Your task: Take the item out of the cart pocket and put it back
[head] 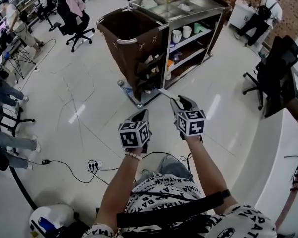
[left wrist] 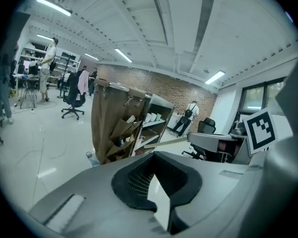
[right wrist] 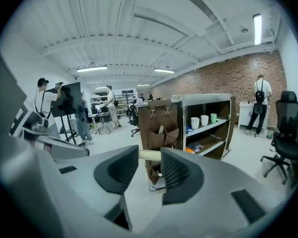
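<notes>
A metal cart stands ahead on the floor, with a brown bag at its left end. Cloth pockets with items sticking out hang on the bag's near side. My right gripper is raised some way short of the cart. A thin pale stick lies across its jaw tips and juts left; the stick spans the gap between the pads, and the jaws grip it. My left gripper is held beside it with its jaws together and nothing in them. Both point toward the pockets.
Cups and supplies fill the cart's shelves. A bottle lies by its base. A white counter runs at the right, with an office chair beyond. Cables trail on the floor at the left; people and chairs stand far left.
</notes>
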Demonstrator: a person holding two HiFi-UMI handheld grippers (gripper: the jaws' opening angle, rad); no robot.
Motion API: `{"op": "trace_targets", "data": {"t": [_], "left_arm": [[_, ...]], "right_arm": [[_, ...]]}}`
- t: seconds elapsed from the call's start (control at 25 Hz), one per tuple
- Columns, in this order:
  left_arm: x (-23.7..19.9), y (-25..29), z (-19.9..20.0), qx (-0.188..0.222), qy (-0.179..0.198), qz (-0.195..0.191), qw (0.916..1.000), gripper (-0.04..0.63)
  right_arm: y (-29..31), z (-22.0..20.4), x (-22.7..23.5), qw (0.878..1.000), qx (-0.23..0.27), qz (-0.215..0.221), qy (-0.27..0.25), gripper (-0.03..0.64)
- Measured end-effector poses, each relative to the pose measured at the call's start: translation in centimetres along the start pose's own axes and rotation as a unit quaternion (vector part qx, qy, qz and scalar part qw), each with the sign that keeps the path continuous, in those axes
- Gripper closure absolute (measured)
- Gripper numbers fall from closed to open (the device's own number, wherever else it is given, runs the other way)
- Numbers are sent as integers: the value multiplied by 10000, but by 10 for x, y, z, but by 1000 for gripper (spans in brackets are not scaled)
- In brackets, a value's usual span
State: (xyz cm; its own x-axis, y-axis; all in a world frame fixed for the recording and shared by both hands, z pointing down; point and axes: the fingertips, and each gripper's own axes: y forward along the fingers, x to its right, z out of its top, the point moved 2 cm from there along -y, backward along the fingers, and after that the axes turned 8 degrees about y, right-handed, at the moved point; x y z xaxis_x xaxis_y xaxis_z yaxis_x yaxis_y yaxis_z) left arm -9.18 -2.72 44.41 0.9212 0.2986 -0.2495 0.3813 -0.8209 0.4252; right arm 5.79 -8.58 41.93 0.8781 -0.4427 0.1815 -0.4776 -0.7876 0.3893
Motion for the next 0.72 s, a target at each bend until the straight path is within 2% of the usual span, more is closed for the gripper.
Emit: {"op": "trace_targets", "data": {"t": [0.24, 0.44, 0.72], "left_arm": [[14, -20, -1, 154, -267, -140, 9994, 592], [39, -13, 8, 271, -232, -220, 9991, 592], [75, -5, 25, 411, 59, -366, 9985, 592]], "right_arm": [[-40, -3, -12, 9998, 113, 181, -44, 459], [-52, -9, -14, 9995, 47, 327, -31, 459], [-56, 2, -7, 9989, 128, 420, -135, 459]]}}
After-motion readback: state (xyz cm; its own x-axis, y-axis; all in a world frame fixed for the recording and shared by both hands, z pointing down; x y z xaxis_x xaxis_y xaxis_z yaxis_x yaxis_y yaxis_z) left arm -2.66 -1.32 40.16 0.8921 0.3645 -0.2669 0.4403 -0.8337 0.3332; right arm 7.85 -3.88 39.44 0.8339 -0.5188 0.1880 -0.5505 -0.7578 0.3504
